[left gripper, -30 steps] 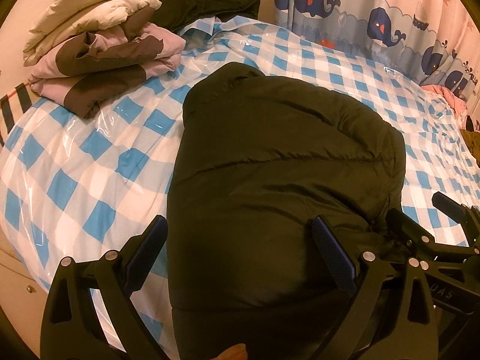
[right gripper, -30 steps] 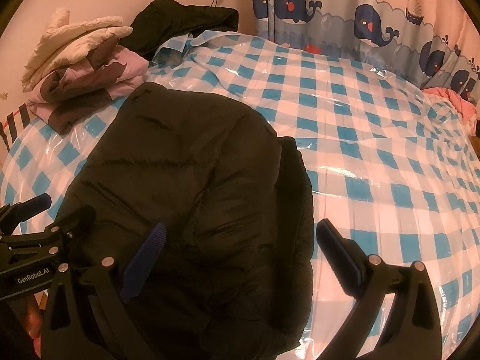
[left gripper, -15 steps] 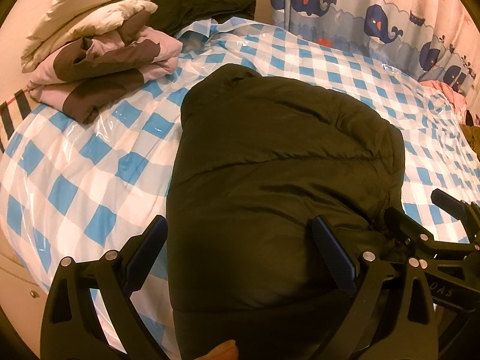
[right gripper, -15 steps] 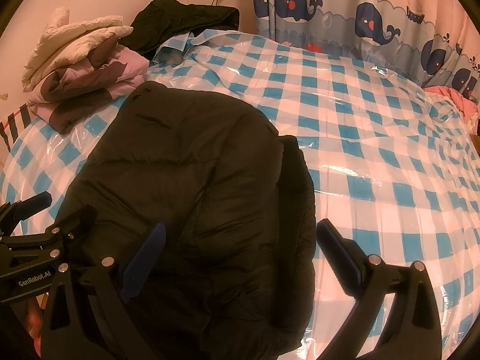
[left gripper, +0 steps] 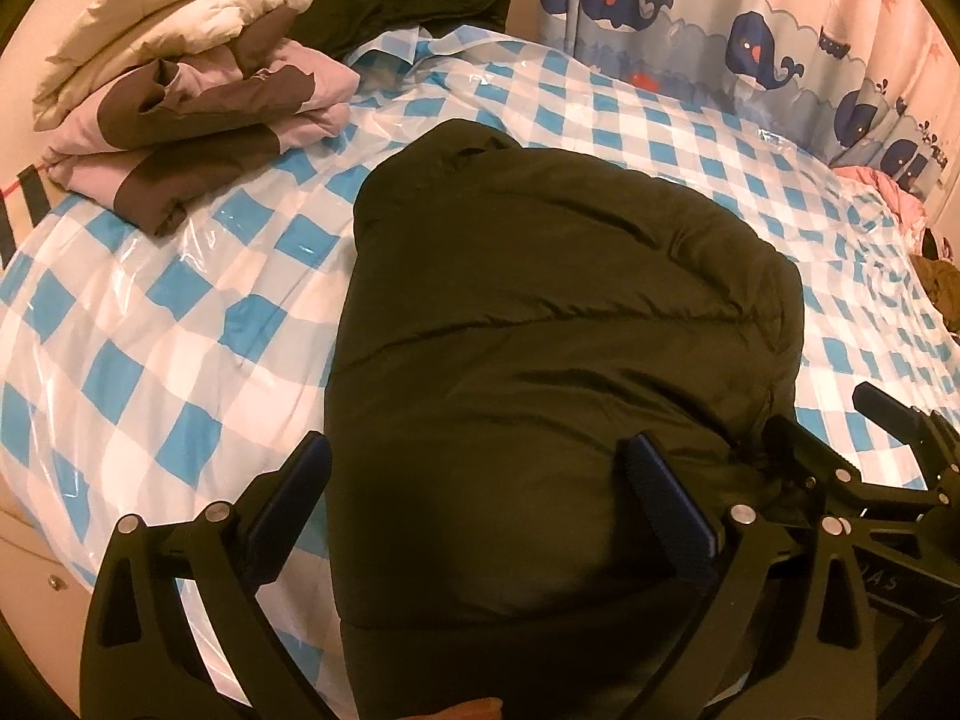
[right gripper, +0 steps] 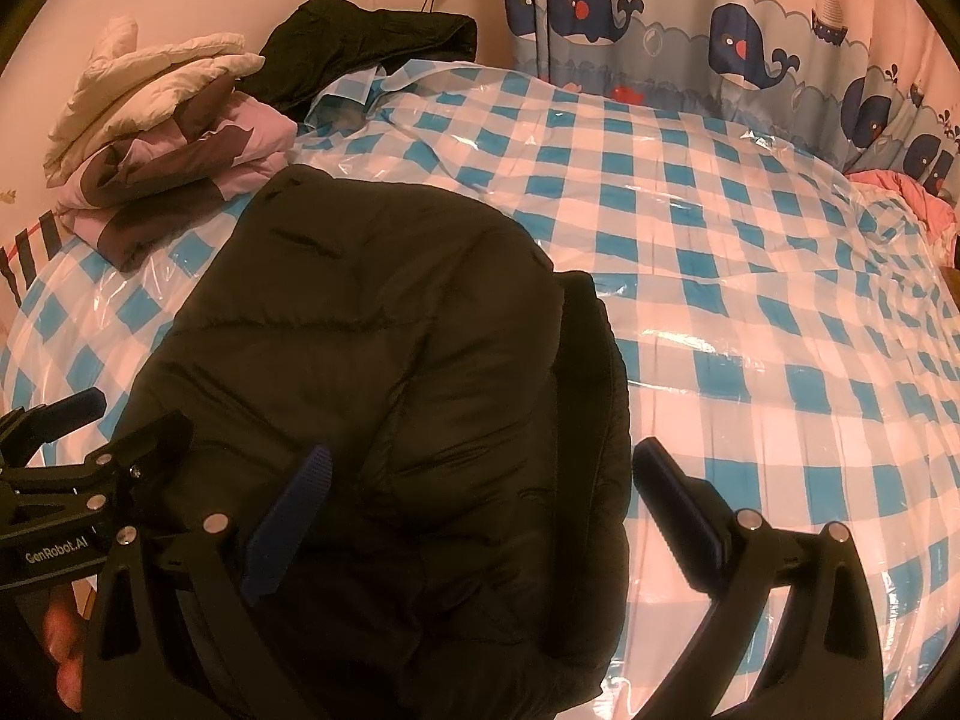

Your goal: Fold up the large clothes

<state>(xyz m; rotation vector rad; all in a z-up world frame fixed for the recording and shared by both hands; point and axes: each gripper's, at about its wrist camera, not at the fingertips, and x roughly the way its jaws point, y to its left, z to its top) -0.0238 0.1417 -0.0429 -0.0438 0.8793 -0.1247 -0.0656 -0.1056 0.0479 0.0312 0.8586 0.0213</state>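
Note:
A dark puffy jacket (left gripper: 540, 372) lies folded lengthwise on the blue-and-white checked bed cover (left gripper: 180, 324). My left gripper (left gripper: 480, 510) stands open over the jacket's near end, its fingers wide apart with nothing pinched. In the right wrist view the same jacket (right gripper: 384, 360) fills the lower left, a folded strip lying along its right edge. My right gripper (right gripper: 480, 510) is open too, straddling that right edge. Each gripper shows at the side of the other's view, the right one (left gripper: 870, 480) and the left one (right gripper: 72, 468).
A stack of folded cream and pink-brown bedding (left gripper: 180, 90) sits at the back left, with another dark garment (left gripper: 408, 6) behind it. A whale-print curtain (right gripper: 720, 42) hangs behind the bed. Pink fabric (right gripper: 912, 198) lies at the far right. A hand (right gripper: 60, 642) holds the left gripper.
Both views have shifted only slightly; the left camera has tilted a little so the bedding stack sits higher. The jacket and both open grippers keep their places.

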